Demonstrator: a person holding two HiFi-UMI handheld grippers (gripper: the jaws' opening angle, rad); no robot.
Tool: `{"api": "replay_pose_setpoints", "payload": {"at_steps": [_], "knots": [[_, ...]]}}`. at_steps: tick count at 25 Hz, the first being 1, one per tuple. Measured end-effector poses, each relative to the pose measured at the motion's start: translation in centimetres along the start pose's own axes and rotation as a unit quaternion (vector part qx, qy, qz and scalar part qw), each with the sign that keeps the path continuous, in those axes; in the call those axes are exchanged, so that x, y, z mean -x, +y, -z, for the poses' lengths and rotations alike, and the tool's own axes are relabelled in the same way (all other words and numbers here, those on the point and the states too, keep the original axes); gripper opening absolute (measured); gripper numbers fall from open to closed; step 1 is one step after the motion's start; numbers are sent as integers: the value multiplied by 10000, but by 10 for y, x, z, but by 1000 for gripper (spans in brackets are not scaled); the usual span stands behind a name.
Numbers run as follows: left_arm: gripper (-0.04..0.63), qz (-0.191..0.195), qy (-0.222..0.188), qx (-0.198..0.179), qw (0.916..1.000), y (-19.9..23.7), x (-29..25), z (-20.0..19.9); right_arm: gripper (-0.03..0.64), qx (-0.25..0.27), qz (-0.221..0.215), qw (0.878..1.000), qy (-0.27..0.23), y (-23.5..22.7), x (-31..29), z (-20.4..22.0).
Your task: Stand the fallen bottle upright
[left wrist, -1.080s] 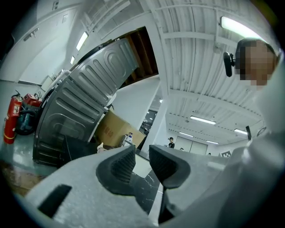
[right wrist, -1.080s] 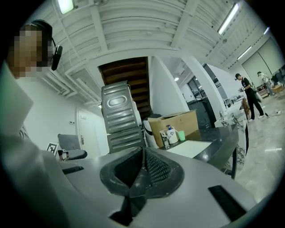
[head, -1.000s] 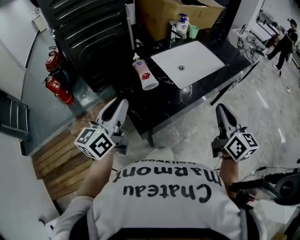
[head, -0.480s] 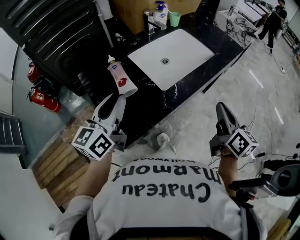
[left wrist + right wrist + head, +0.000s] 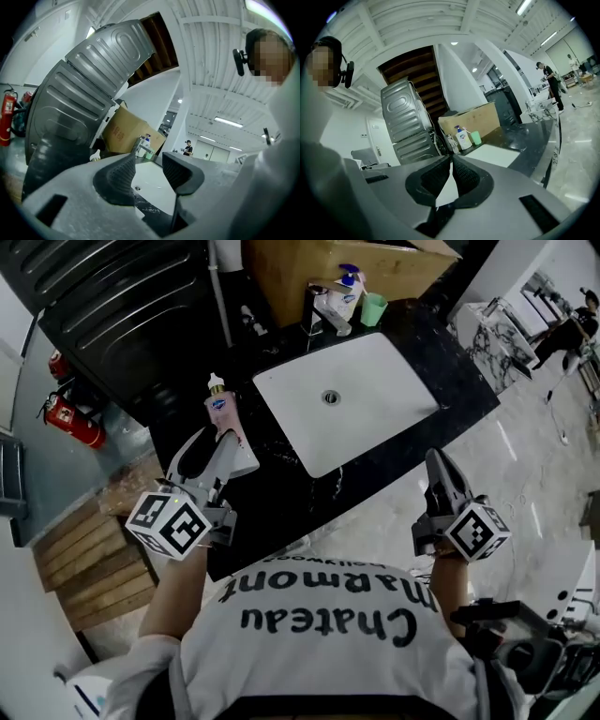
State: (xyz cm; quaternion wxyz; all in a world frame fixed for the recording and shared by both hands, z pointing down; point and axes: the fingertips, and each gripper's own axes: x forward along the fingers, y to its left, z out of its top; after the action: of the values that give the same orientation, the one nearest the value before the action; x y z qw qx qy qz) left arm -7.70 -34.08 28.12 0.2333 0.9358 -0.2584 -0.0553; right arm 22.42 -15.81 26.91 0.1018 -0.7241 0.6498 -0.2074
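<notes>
Fire extinguishers (image 5: 71, 418): two red units at the far left, at 10 o'clock of the left gripper, against the wall.
Plank floor (image 5: 89, 568): wooden boards below the extinguishers, at 8 o'clock of the left gripper.
Left gripper (image 5: 208, 437): held over the near left part of the tabletop, pointing toward 1 o'clock in the head view.
Left fingers (image 5: 117, 176): moderately apart and opening. Nothing sits between them; only the sink shows through the gap.
Bottle (image 5: 225, 413): lies on its side on the tabletop, cap toward 11 o'clock, base toward 5 o'clock. It is at 9 o'clock of the sink. In the head view the left gripper overlaps its lower body. In the left gripper view the cap shows just outside the left finger, not within the gap.
Tabletop (image 5: 281, 493): black, marbled, carrying the bottle and the sink.
Sink (image 5: 375, 418): white rectangular basin set into the tabletop, drain near its far edge.
Faucet (image 5: 314, 315): at 12 o'clock of the sink.
Pump bottle (image 5: 347, 292): upright, just right of the faucet.
Green cup (image 5: 374, 308): upright, at 3 o'clock of the pump bottle.
Cardboard box (image 5: 309, 263): behind these items.
Right gripper (image 5: 435, 460): off the near right edge of the tabletop, at 5 o'clock of the sink, pointing toward 12 o'clock.
Right fingers (image 5: 466, 176): tips together, holding nothing.
</notes>
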Motion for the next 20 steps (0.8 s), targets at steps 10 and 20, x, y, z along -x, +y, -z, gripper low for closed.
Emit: {"api": "replay_pose_setpoints", "payload": {"at_steps": [10,20], "knots": [[251,-612,952,-377,9929,31,-54,20,25,-61,-663,9962,559,-12,-101,-14],[397,-1168,2695,-1559,9431,65,-73,72,25,-76,-2053,9644,1663,65,-191,57]]}}
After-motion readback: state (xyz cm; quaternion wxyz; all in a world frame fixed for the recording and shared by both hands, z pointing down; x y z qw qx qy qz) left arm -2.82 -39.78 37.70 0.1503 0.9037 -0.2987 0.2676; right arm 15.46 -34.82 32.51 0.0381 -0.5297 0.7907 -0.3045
